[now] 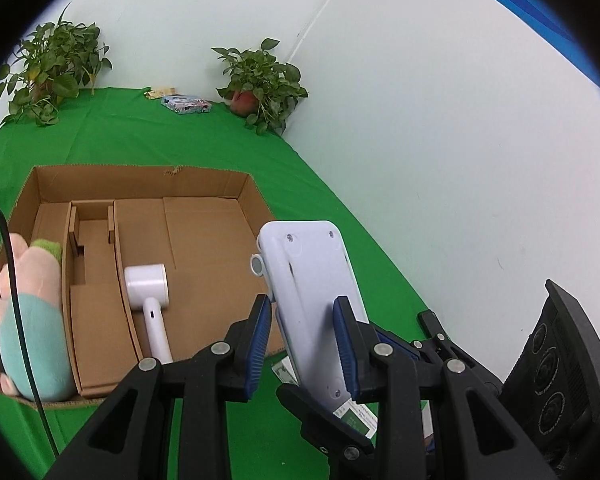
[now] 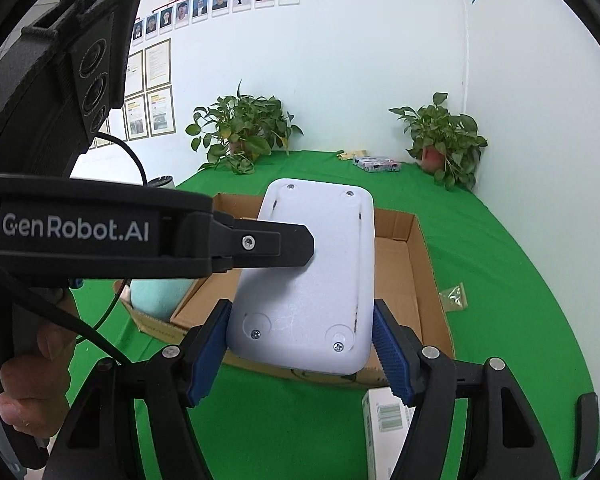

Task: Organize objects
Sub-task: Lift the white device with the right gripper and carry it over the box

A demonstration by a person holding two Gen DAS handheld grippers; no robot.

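White device (image 2: 308, 280) between both jaws

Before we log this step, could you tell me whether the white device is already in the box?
Not yet. The white device is held above the cardboard box, between the right gripper fingers.

Matt plastic device (image 2: 308, 276); corrugated cardboard box (image 1: 204, 216); green cloth (image 1: 140, 136).

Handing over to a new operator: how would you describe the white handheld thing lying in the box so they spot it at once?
Find the open cardboard box on the green cloth. Its large right-hand compartment holds a white hammer-shaped device: a short drum head on a straight handle, lying flat. Unlike the soft pink-and-teal plush toy in the left compartment, it is hard plastic and all white.
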